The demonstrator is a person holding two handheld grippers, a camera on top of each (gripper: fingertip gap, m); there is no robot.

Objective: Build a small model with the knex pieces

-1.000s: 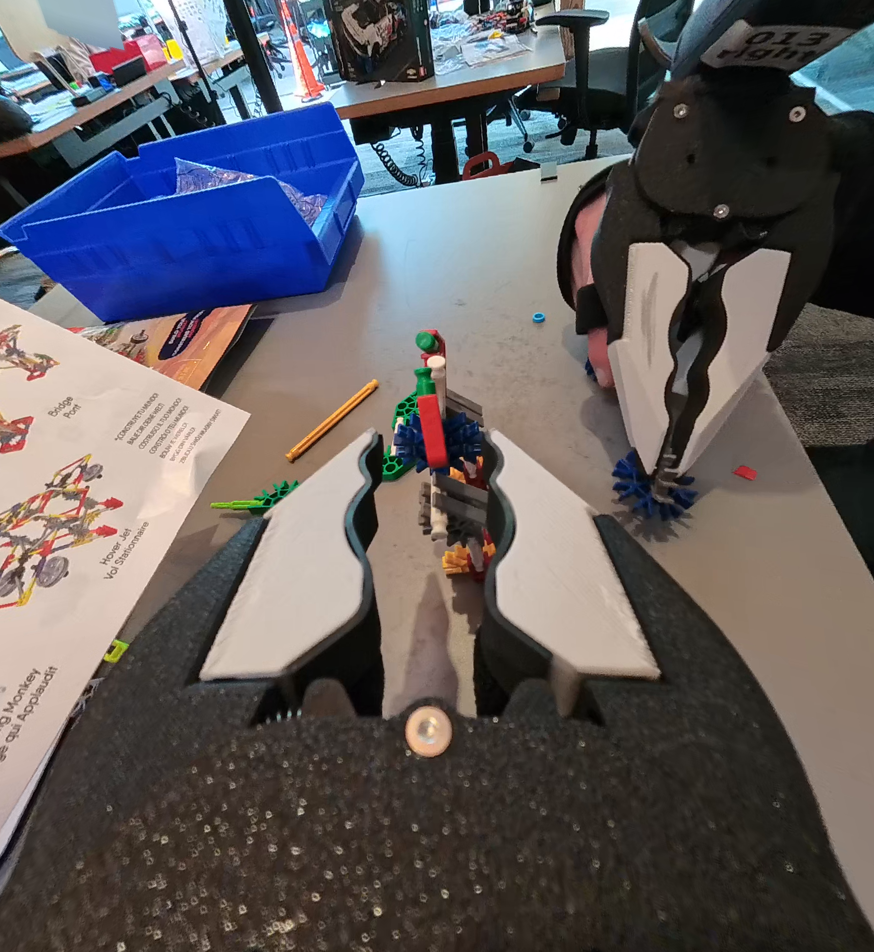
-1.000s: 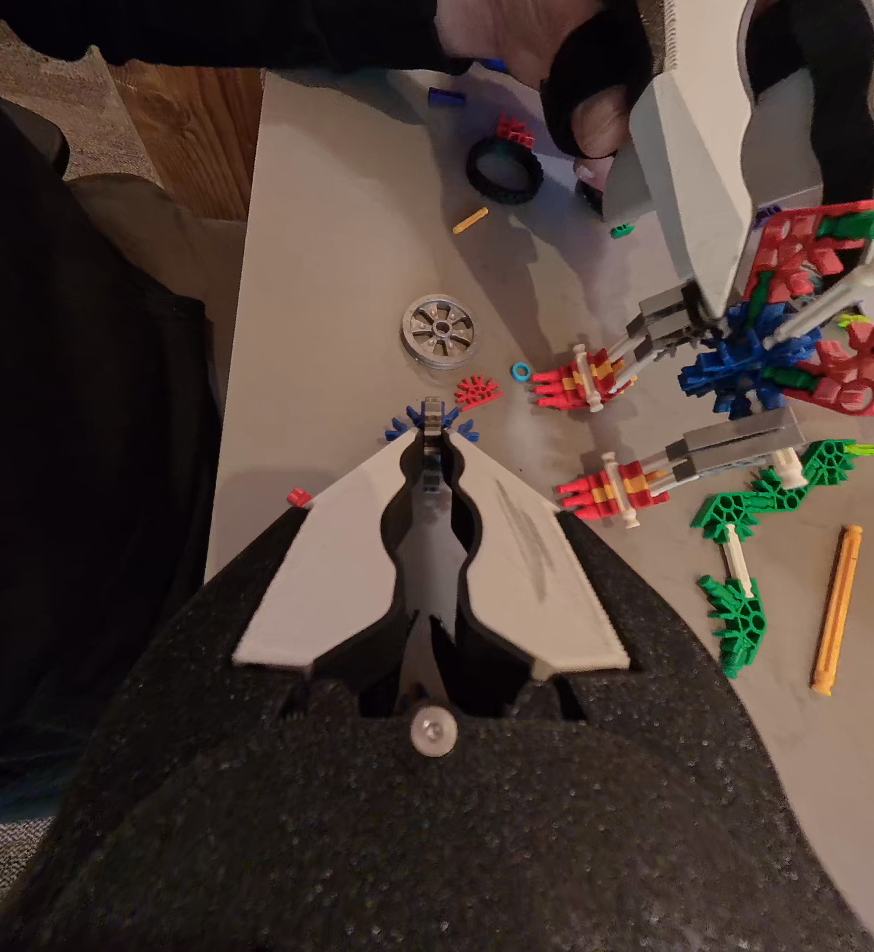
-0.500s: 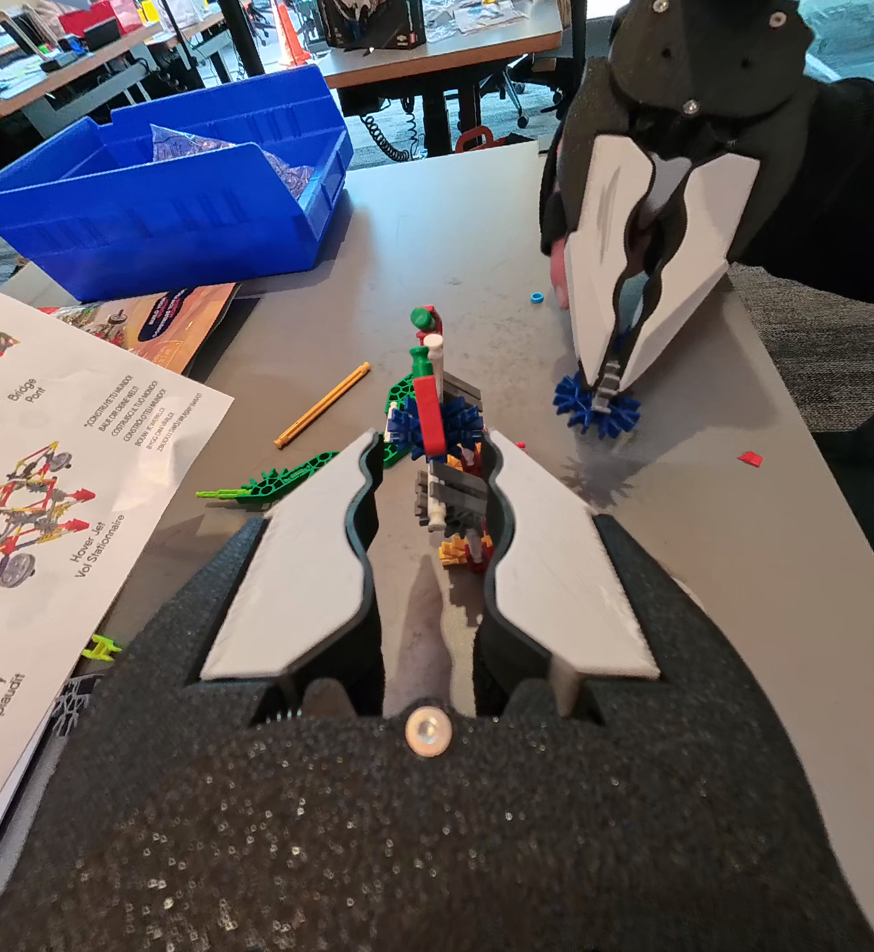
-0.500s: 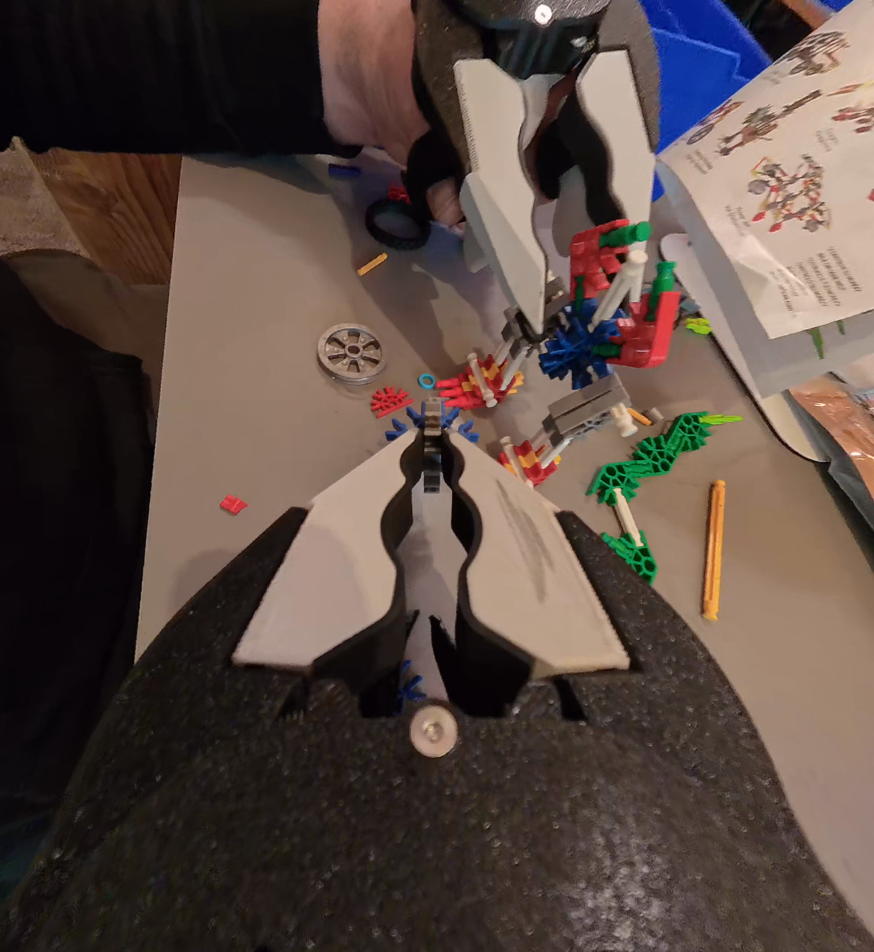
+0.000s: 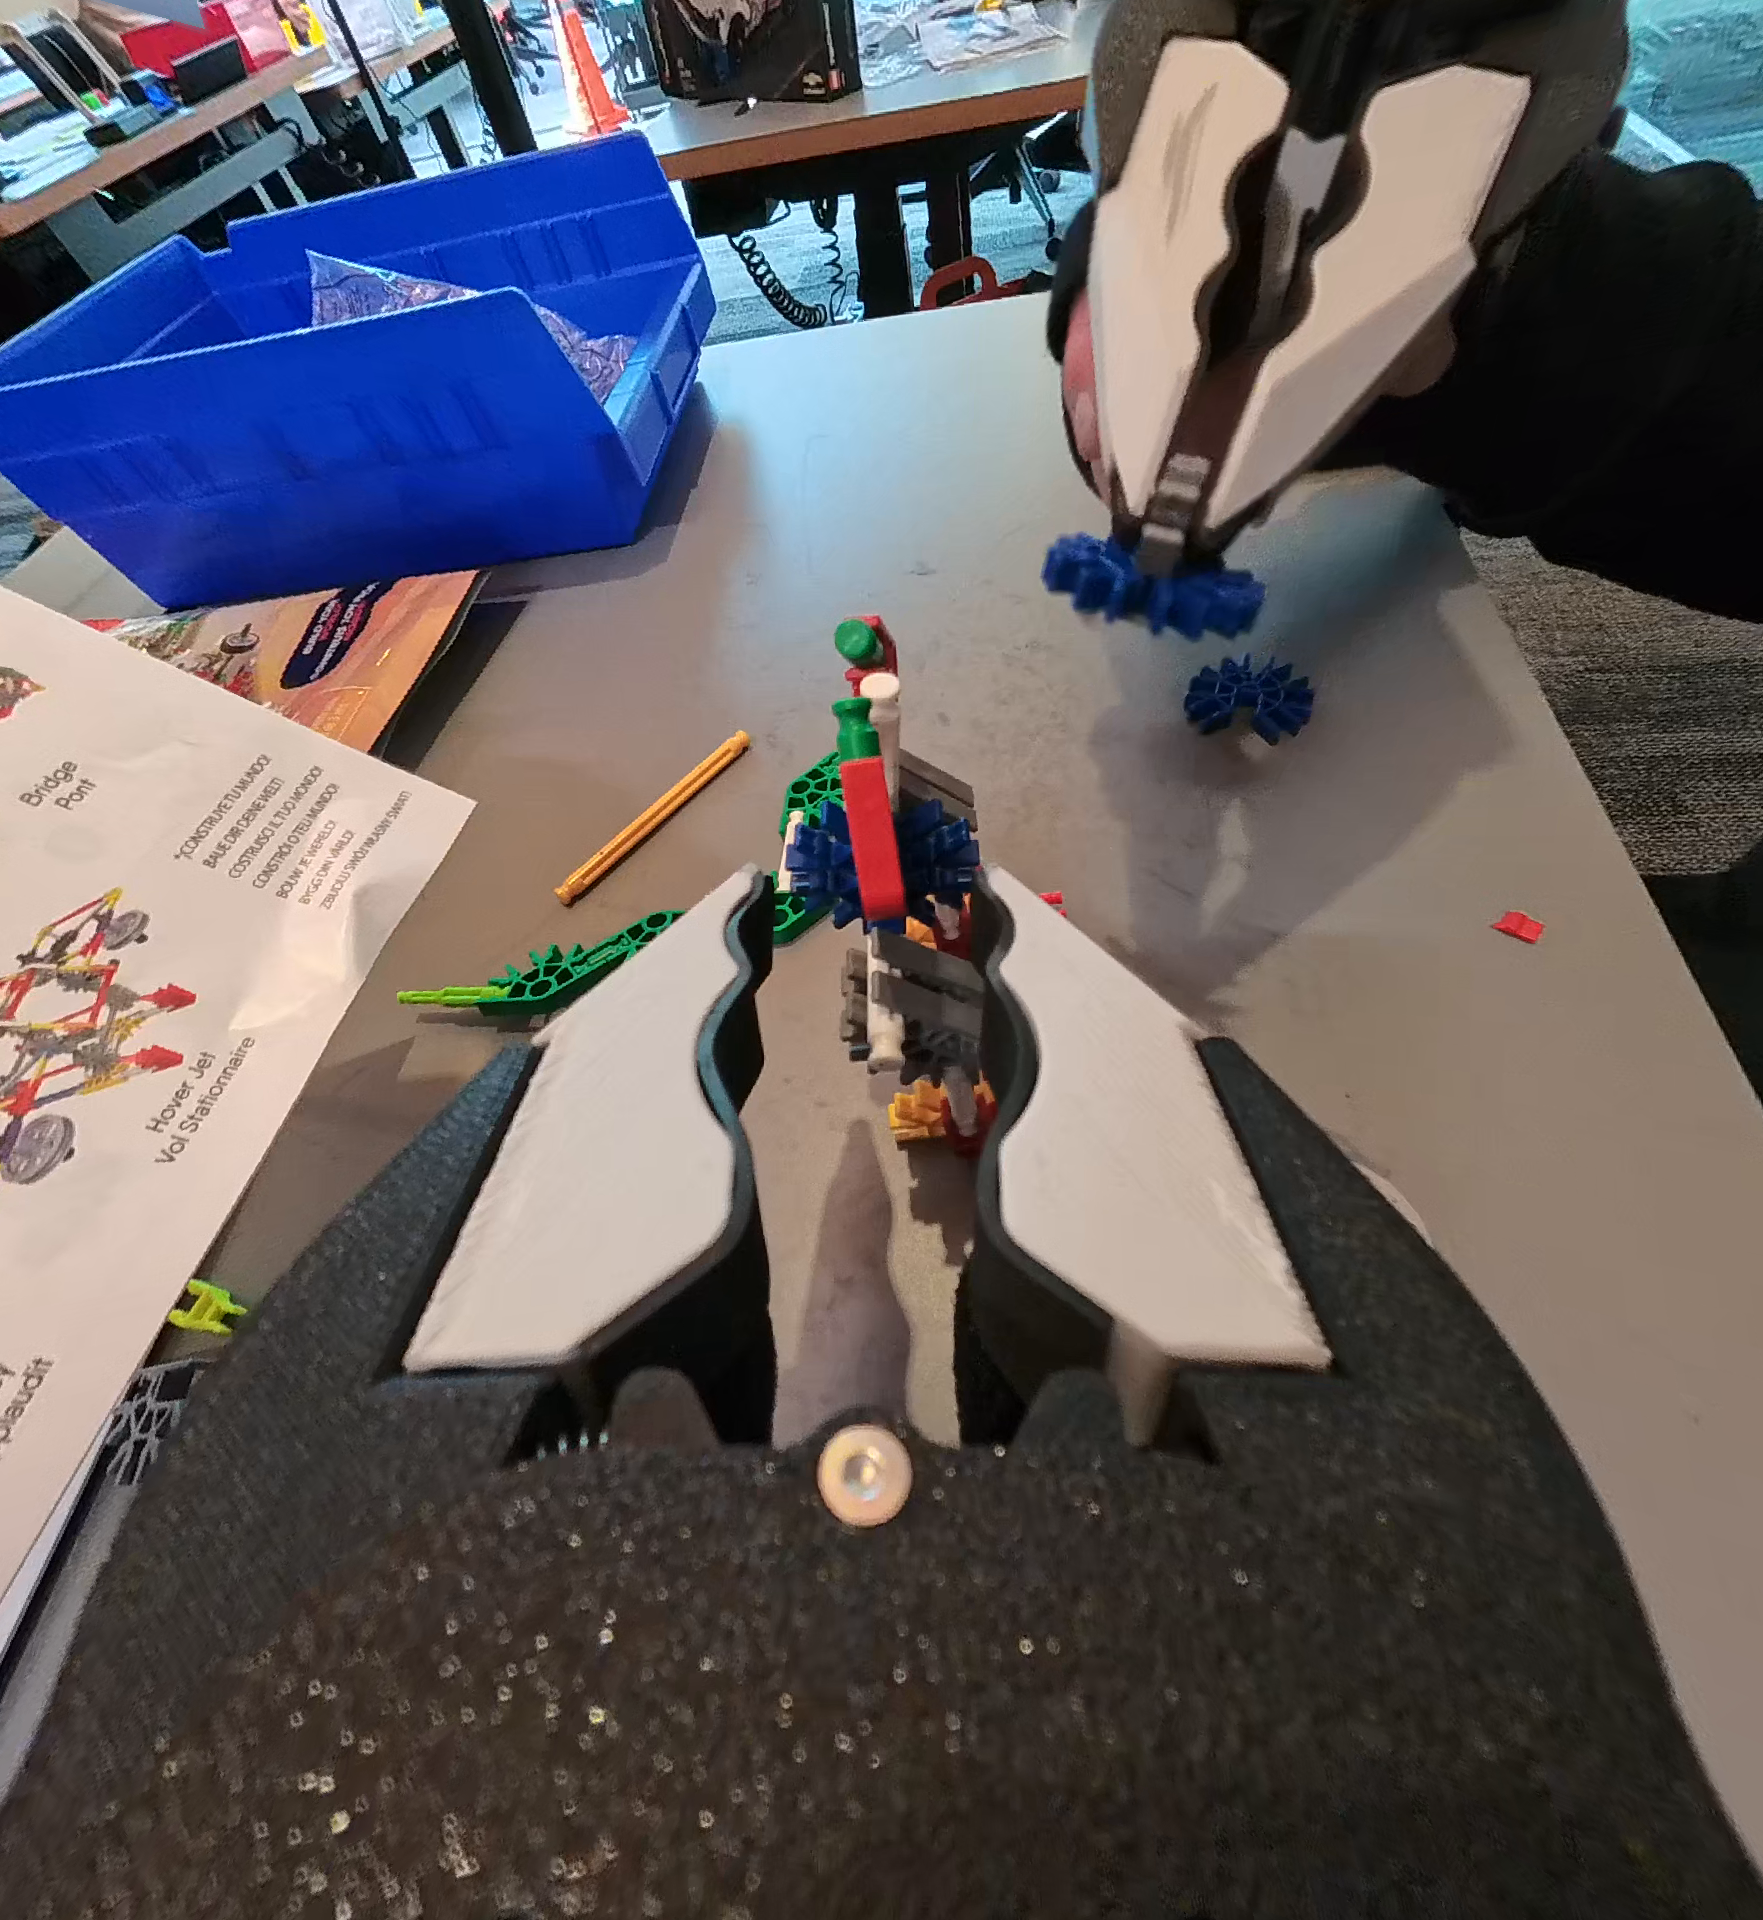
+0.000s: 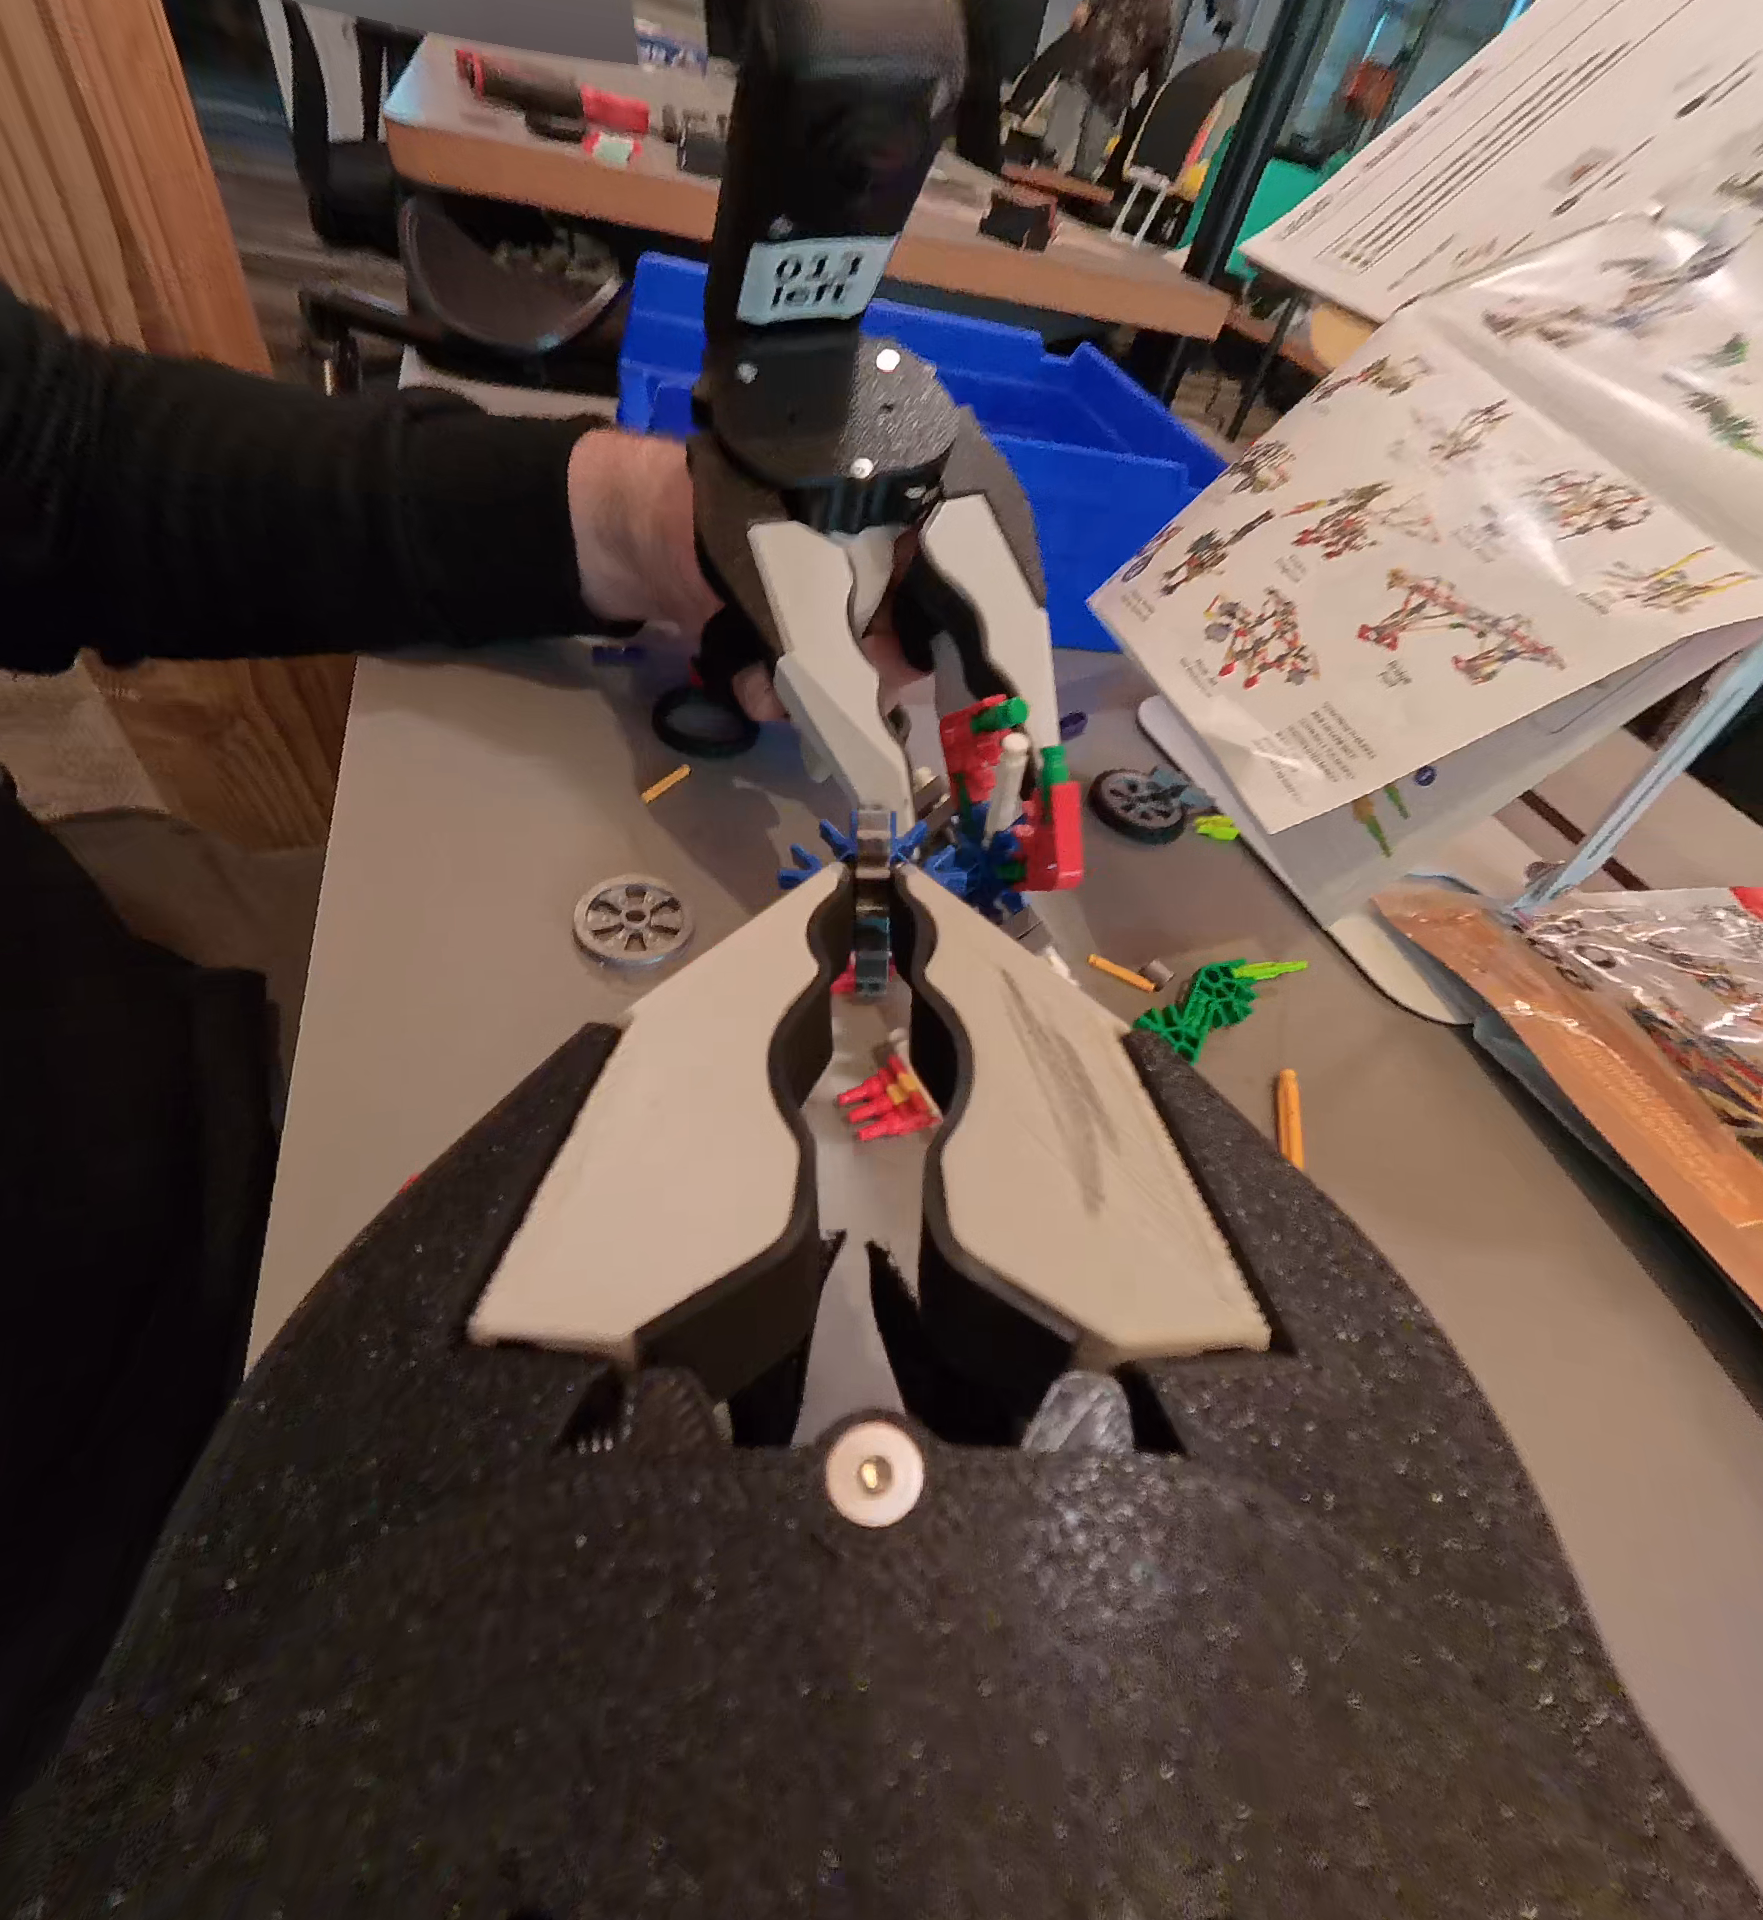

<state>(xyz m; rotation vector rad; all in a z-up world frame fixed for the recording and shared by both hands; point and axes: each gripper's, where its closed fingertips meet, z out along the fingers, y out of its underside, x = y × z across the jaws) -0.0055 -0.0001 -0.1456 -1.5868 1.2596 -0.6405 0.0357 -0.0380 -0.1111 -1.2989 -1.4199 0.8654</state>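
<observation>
My left gripper (image 5: 872, 894) is shut on a multicoloured construction-toy model (image 5: 882, 831) made of red, blue, green, white and grey pieces, gripping it by its grey lower part. It holds the model upright over the grey table (image 5: 1376, 1091). My right gripper (image 6: 872, 873) is shut on a small grey piece (image 6: 869, 920) with a blue snowflake connector (image 6: 856, 840) at its tip. It holds this in the air just beside the model (image 6: 1007, 821). In the left wrist view the right gripper (image 5: 1173, 530) is at the upper right, above a second blue connector (image 5: 1246, 698) lying on the table.
A blue bin (image 5: 337, 416) stands at the back left, next to an instruction sheet (image 5: 77, 987). A yellow rod (image 5: 653, 821), green pieces (image 5: 565, 961), a grey wheel (image 6: 633, 920), a black tyre (image 6: 700, 727) and a bag of parts (image 6: 1687, 1039) lie around. The table edge runs close on the right. The grey wheel (image 6: 633, 920) sits 10 cm or so from the ends of my left fingers.
My right gripper has lifted the grey piece with its blue connector off the table and brought it up towards the model. My left gripper has kept its hold on the model.
</observation>
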